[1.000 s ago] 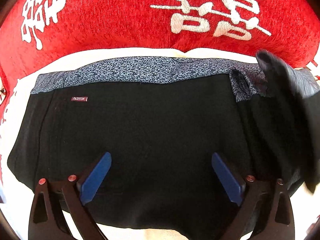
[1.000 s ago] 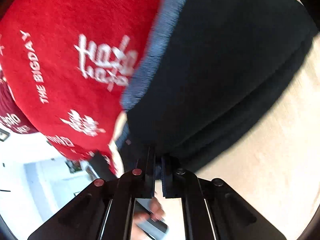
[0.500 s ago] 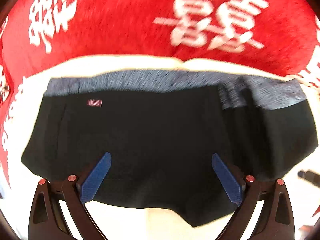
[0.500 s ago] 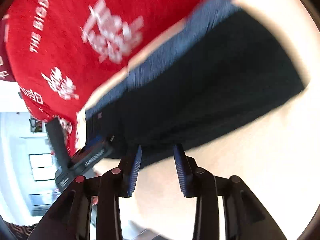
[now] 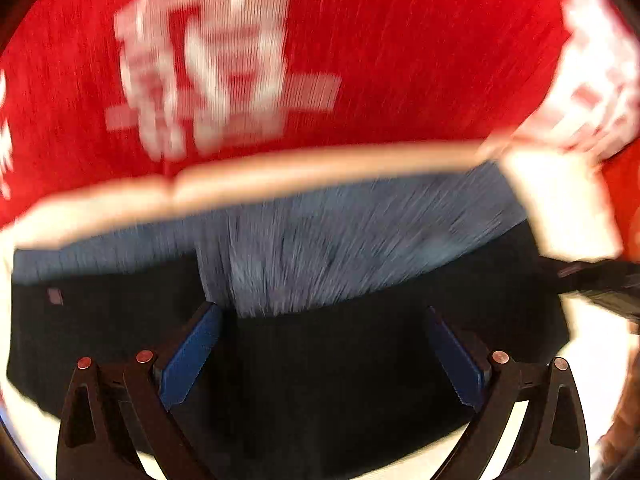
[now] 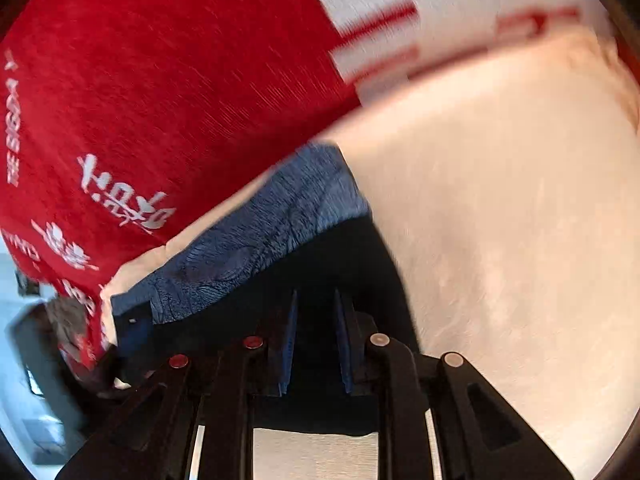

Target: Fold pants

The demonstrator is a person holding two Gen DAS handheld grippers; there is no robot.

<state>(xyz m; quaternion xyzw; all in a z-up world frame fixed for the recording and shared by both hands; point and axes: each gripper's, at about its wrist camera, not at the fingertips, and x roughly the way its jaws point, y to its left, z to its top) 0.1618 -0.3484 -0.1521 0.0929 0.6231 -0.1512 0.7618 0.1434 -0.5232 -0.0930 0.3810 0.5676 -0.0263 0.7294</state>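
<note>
The black pants (image 5: 344,360) lie folded on a cream surface, with their blue-grey patterned waistband (image 5: 320,256) toward the red cover. My left gripper (image 5: 320,352) is open, its blue pads wide apart just above the black cloth. In the right wrist view the pants (image 6: 332,272) and waistband (image 6: 256,248) lie at lower centre. My right gripper (image 6: 314,344) hovers over the pants' near edge, its jaws a narrow gap apart with nothing between them. Both views are motion-blurred.
A red cover with white characters (image 5: 320,48) (image 6: 160,80) lies beyond the pants. The cream surface (image 6: 500,220) stretches to the right. The other gripper's dark body (image 5: 600,280) shows at the right edge of the left wrist view.
My right gripper let go of the pants' folded part and opened a little, then swung over the pants' edge. My left gripper shifted right along the pants, still open.
</note>
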